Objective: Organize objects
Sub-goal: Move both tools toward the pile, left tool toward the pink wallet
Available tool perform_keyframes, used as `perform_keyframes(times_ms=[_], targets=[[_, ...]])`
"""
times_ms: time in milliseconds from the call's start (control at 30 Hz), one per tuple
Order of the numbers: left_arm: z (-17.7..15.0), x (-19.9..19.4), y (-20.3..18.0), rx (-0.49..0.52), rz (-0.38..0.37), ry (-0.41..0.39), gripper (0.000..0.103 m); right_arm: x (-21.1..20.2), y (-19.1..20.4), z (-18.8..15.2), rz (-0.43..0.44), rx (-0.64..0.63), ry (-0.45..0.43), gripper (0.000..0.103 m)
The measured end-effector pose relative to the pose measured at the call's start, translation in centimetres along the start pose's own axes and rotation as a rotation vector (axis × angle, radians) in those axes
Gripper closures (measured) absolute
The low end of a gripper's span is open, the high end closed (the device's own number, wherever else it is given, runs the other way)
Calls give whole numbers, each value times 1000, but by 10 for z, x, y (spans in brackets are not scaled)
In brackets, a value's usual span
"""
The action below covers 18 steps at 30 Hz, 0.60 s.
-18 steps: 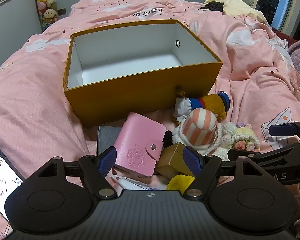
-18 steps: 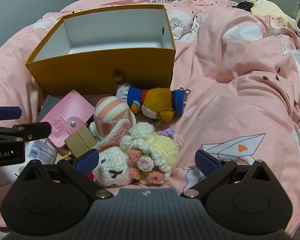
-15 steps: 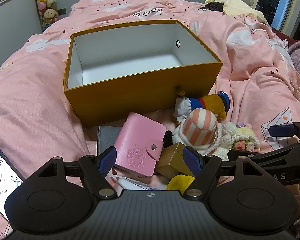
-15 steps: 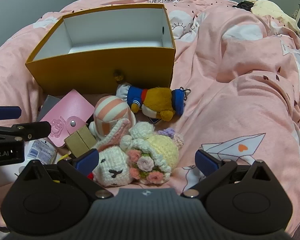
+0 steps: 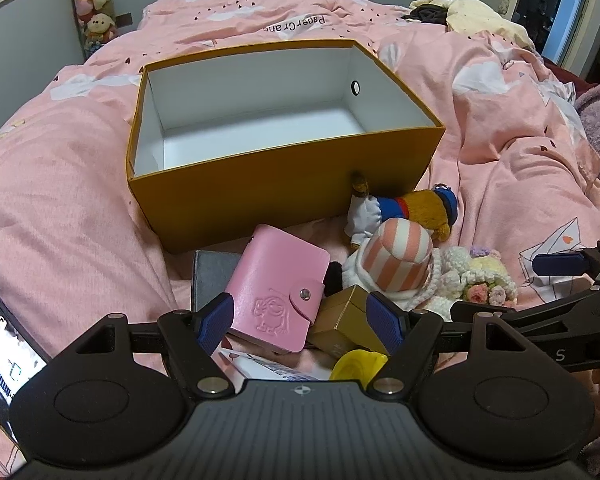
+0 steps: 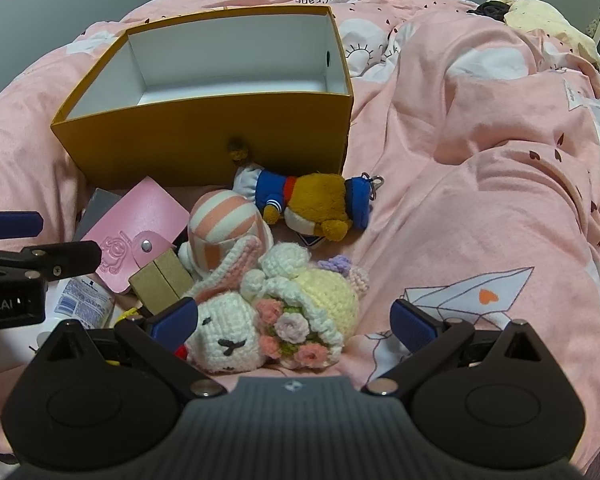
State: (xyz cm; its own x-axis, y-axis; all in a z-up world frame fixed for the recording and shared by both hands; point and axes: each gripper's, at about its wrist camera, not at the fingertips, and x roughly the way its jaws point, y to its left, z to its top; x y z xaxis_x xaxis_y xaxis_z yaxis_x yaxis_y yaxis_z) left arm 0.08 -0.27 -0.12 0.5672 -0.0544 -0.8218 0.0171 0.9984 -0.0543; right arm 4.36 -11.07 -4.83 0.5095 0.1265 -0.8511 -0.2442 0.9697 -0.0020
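- On the pink bed [image 5: 80,220], an empty mustard box [image 5: 284,184] is sitting at twelve o'clock.
- Left tongs [image 5: 300,320] are hovering released over a pink card wallet [image 5: 276,300].
- Right tongs [image 6: 292,320] are gaping, released, over a crocheted bunny [image 6: 228,340].

Open right tool [image 6: 294,322] hovers over crocheted bunny [image 6: 228,336] near yellow box [image 6: 204,128].

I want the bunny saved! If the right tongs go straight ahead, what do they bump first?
Probably the crocheted bunny with its flowers: it lies just ahead between the open right tongs. Depth is hard to judge.
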Motion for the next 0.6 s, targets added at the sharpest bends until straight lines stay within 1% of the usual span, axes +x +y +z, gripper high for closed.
perform_keyframes(times_ms=[67,167,200,300,367,433,467,533,600], targets=[[0,-2,1,-5,-16,-10,17,0,-1,0,15,4,-1,1],[2,-3,3,-18,-56,-19,23,-2,-1,0,31,12,-20,2],[2,-4,3,-16,-64,-19,25,-3,-1,0,31,10,-25,5],[4,-2,1,-16,-76,-1,26,-4,-2,1,23,-1,-33,17],[4,1,2,-39,-98,28,30,-3,-4,1,29,7,-26,32],[5,4,2,-55,-129,49,41,-1,-8,1,30,22,-15,37],[4,5,2,-57,-134,61,45,0,-10,1,31,31,-11,40],[4,8,1,-49,-142,79,56,1,-11,1,34,38,-7,43],[4,11,0,-39,-142,91,61,1,-9,2,51,29,-13,44]])
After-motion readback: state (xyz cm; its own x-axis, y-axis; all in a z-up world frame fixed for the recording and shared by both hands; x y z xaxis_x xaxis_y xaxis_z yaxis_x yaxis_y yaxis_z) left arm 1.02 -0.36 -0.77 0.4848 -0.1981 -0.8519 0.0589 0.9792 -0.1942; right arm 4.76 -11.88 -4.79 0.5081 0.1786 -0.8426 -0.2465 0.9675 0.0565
